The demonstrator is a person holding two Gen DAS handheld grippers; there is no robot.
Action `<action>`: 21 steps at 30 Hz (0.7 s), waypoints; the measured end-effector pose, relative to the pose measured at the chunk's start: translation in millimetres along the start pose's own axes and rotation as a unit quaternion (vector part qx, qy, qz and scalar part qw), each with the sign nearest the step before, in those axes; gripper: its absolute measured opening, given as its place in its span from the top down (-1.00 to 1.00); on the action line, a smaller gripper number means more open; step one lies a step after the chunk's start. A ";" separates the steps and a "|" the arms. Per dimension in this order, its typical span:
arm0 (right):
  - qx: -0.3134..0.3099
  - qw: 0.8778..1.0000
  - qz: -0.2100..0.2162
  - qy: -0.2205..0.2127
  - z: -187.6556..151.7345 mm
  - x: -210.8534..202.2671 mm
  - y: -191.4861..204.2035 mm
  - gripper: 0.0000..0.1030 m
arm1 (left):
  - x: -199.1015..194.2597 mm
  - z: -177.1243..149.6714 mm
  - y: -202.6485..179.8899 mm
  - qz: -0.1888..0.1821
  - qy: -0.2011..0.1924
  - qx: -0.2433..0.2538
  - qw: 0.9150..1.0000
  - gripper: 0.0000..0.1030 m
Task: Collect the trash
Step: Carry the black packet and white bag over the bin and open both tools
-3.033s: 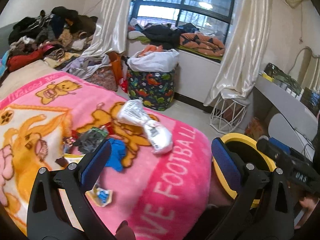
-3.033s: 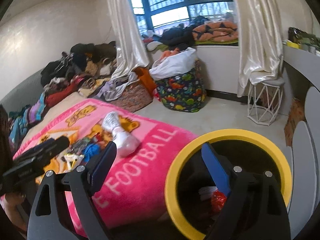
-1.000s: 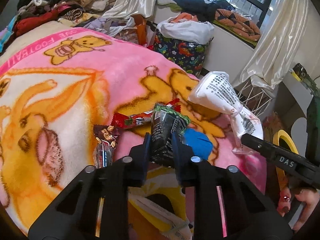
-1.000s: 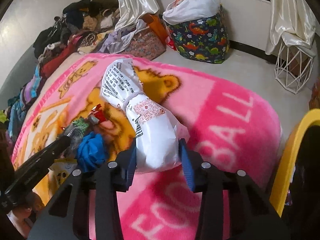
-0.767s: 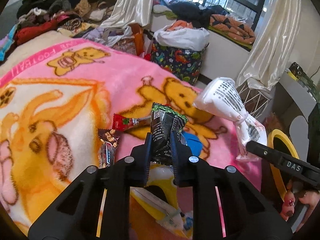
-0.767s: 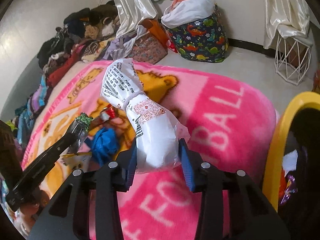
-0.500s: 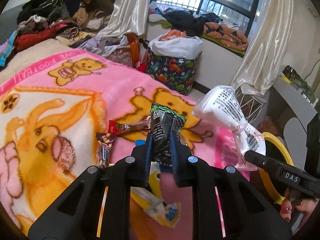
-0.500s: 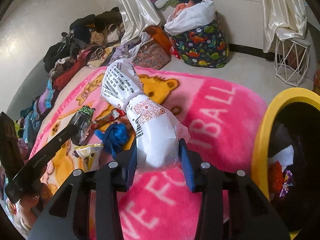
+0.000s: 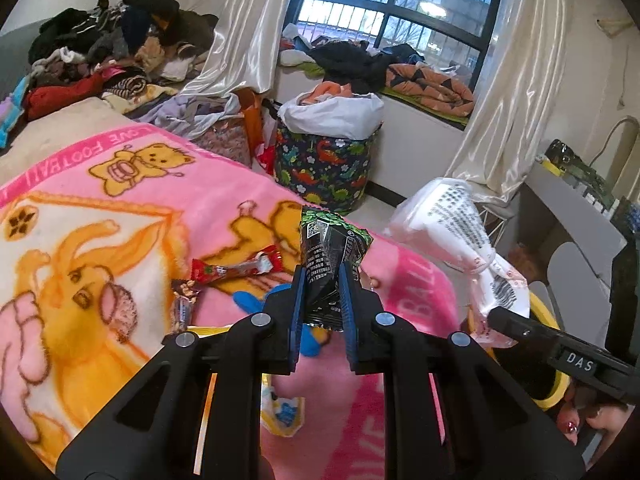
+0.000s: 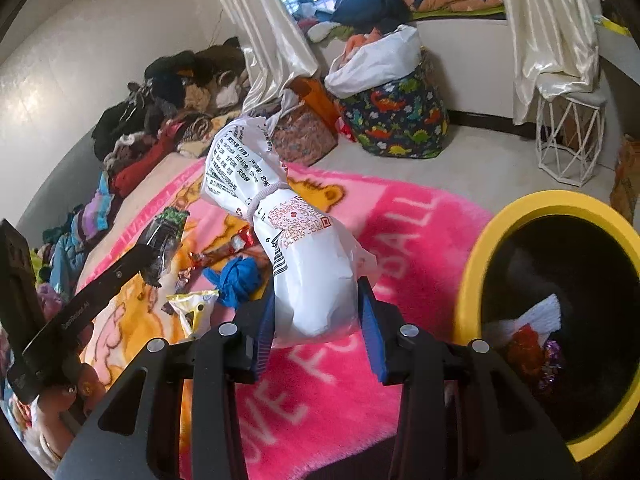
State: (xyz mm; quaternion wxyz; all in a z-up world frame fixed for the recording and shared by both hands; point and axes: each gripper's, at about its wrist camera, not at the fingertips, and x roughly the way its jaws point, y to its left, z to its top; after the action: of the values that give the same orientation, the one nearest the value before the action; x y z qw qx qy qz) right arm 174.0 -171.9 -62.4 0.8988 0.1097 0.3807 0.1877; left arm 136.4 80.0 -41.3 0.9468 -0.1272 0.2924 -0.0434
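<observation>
Left gripper (image 9: 322, 280) pinches a dark wrapper (image 9: 330, 256); right gripper (image 10: 316, 320) clamps a white bag (image 10: 304, 264). Bin (image 10: 480, 248) at right holds some trash; wrappers (image 9: 236, 270) remain on the bed.

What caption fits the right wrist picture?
Right gripper holds a white bag beside the yellow bin.

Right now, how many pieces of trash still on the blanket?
4 visible: red wrapper, brown wrapper to its left, blue wad beside them, yellow packet nearest the camera. More may hide behind the grippers.
</observation>
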 end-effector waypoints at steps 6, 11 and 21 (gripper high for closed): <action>0.003 1.000 -0.010 -0.020 2.2 -25.1 -14.8 0.29 | -5.9 1.8 -19.6 -0.011 -0.009 0.009 1.000 0.78; 0.009 0.999 -0.014 -0.032 1.8 -39.8 -24.2 0.29 | -8.7 3.1 -37.1 -0.020 -0.012 0.025 0.999 0.78; 0.023 0.998 -0.020 -0.048 -0.9 -59.5 -42.1 0.29 | -9.2 1.6 -71.0 -0.037 -0.011 0.049 0.998 0.79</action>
State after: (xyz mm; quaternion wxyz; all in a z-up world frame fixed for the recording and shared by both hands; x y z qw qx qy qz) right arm 146.0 -235.0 -39.1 0.9167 0.1320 0.3436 0.1556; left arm 129.2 13.4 -16.2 0.9529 -0.0921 0.2742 -0.0912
